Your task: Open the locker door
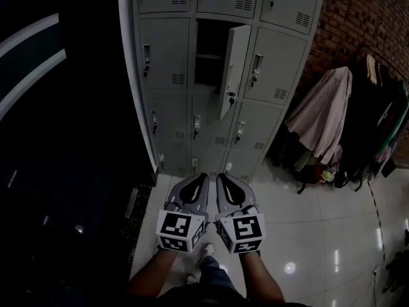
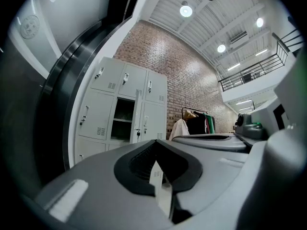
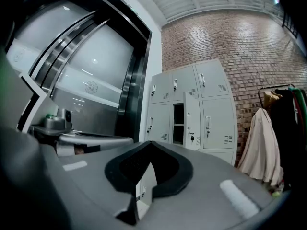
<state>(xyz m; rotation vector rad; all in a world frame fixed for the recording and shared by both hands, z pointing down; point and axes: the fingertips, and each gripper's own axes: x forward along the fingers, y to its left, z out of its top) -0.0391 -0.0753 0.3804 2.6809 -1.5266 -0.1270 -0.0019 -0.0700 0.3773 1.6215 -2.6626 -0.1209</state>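
The door belongs to the middle locker in the second row of the bank. It stands swung out on its right-hand hinge, a key hanging in its lock, and the dark compartment with 1 shelf shows behind it. Every other door in sight is flat and closed.

The left gripper and right gripper are held side by side, low over the pale floor and well apart from the bank. In each gripper's own view the 2 jaws are pressed tip to tip with nothing between them, so both are clenched and empty. Neither touches the door.

Judged from this, the opening is done, or very nearly (the door is past a right angle to its frame in the head view). Nothing more seems required beyond keeping clear. If a wider swing were wanted, 1 gripper would have to reach up and forward to the door's free edge and push it right, toward the brick wall and the coat hanging beside it.
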